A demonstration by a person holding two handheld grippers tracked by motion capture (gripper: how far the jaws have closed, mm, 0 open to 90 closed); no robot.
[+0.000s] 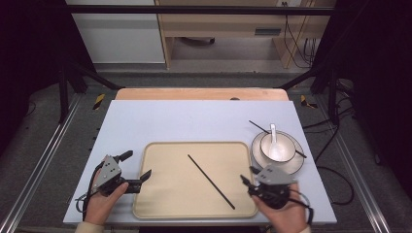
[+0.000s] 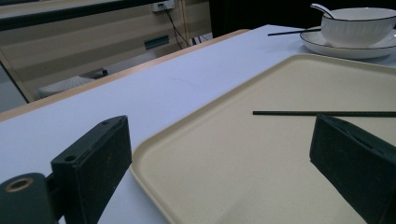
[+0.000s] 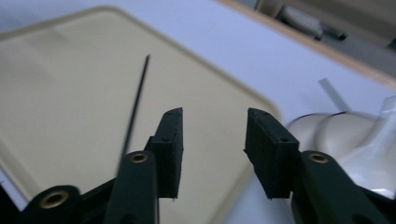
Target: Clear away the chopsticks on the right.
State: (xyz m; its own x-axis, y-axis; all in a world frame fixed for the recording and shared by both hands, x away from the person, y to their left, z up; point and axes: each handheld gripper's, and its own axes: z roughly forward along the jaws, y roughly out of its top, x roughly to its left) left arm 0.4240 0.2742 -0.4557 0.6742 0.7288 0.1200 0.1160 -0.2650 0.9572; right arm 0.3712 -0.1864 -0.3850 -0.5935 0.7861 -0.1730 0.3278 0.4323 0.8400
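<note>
left gripper point(image 1: 137, 168): jaws spread wide, holding nothing, at the left rim of the tray point(image 1: 160, 204), 1 jaw over the rim.
right gripper point(image 1: 248, 177): jaws partly apart, holding nothing, at the tray's near right corner, just in front of the saucer point(image 1: 297, 164).
chopstick on tray point(image 1: 211, 181): 1 black stick lying diagonally across the beige tray, untouched.
second chopstick point(image 1: 257, 126): resting across the saucer behind the bowl point(image 1: 284, 153).
spoon point(image 1: 274, 137): white, standing in the bowl.
table point(image 1: 184, 121): pale blue top.

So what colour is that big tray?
Pale beige, a plain cream tone, on the tray; it shows best in the high view.
</note>
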